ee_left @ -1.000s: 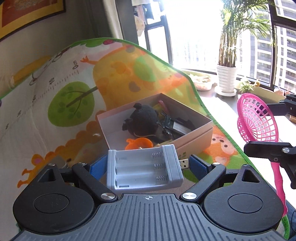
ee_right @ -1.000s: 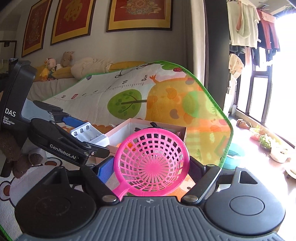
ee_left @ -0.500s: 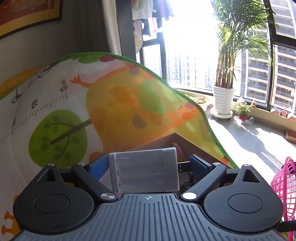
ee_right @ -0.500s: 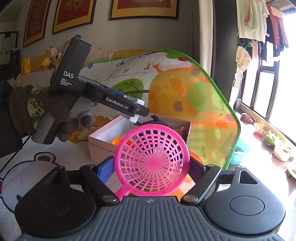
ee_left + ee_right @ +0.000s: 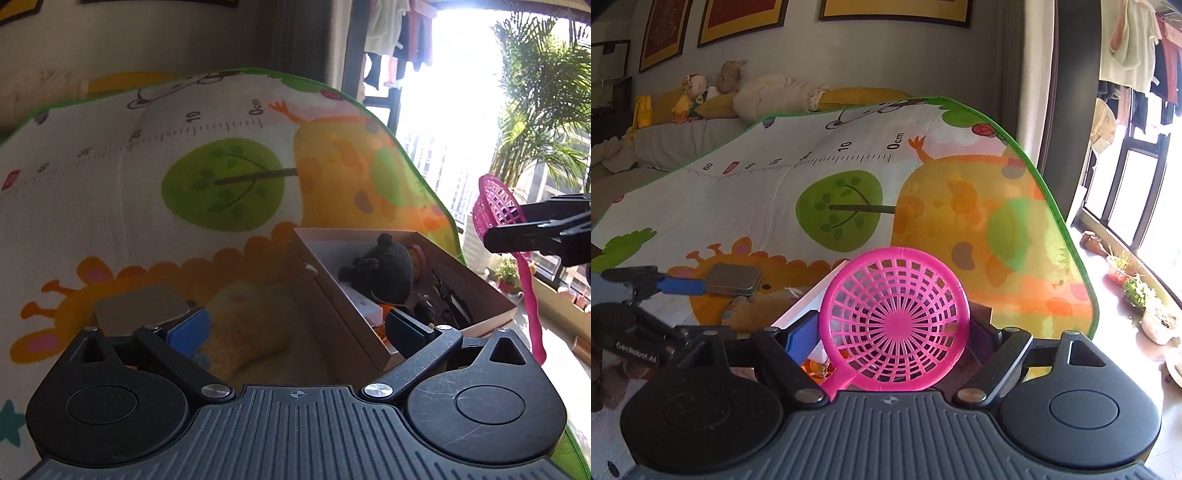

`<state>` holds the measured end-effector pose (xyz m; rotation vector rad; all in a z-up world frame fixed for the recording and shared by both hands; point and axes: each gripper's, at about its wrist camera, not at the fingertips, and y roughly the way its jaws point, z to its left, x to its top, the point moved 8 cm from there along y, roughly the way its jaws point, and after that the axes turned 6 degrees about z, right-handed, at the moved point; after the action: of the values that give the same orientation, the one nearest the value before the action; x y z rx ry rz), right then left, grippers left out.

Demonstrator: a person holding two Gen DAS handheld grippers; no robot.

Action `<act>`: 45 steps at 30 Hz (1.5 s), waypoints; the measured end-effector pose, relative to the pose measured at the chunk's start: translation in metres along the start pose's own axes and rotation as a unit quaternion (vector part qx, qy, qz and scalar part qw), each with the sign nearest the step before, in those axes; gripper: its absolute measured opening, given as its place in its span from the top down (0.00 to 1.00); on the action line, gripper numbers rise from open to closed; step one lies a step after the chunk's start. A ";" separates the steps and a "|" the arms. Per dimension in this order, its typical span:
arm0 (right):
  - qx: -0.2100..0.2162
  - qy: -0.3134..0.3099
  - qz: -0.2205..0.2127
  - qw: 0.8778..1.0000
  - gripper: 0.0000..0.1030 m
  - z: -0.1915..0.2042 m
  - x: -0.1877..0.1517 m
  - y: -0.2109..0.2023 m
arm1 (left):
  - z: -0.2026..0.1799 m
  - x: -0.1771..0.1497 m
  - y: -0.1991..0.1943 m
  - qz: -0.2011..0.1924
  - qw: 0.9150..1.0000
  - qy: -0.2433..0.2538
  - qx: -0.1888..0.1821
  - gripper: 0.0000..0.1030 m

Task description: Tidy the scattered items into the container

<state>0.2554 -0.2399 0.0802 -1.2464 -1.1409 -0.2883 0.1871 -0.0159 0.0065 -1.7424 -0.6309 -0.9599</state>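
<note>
Right gripper (image 5: 894, 332) clamps the pink strainer (image 5: 895, 321) above the box (image 5: 399, 291): lower it, then release. Left gripper (image 5: 295, 325) jaws opening, nothing between; next the tin (image 5: 735, 278) on the mat (image 5: 768, 206)

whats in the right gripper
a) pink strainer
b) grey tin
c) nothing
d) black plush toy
a: in the right wrist view the pink strainer stands between the right gripper fingers, while the black plush toy lies in the box and the grey tin on the mat.
</note>
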 end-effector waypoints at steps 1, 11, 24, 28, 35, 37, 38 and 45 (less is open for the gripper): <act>0.000 -0.001 0.004 1.000 0.20 0.001 0.008 0.010 | 0.003 -0.004 -0.002 -0.001 1.000 -0.010 -0.004 0.00; 0.008 -0.051 0.097 0.994 0.20 0.034 0.019 0.123 | 0.024 -0.017 -0.006 -0.010 0.998 -0.061 -0.030 0.00; -0.024 0.036 0.062 0.997 0.10 -0.007 0.027 0.108 | 0.024 -0.024 -0.001 0.005 0.998 -0.063 -0.023 0.00; -0.056 0.038 0.110 0.992 0.31 -0.013 0.008 0.137 | 0.024 -0.025 0.000 0.008 0.998 -0.062 -0.021 0.00; -0.068 -0.025 0.138 0.988 0.33 0.011 0.002 0.153 | 0.027 -0.028 0.005 0.018 0.997 -0.070 -0.020 0.00; -0.101 -0.083 0.152 0.980 0.31 0.015 -0.001 0.155 | 0.028 -0.028 0.005 0.018 0.997 -0.070 -0.020 0.00; -0.110 -0.105 0.157 0.976 0.30 0.015 -0.004 0.155 | 0.028 -0.028 0.005 0.018 0.997 -0.070 -0.019 0.00; -0.091 -0.083 0.136 0.983 0.21 0.001 0.005 0.127 | 0.027 -0.030 0.006 0.019 0.997 -0.067 -0.020 0.00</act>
<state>0.3486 -0.1908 0.0093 -1.5937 -1.0862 -0.0842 0.1840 0.0082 -0.0262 -1.8603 -0.6651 -0.8397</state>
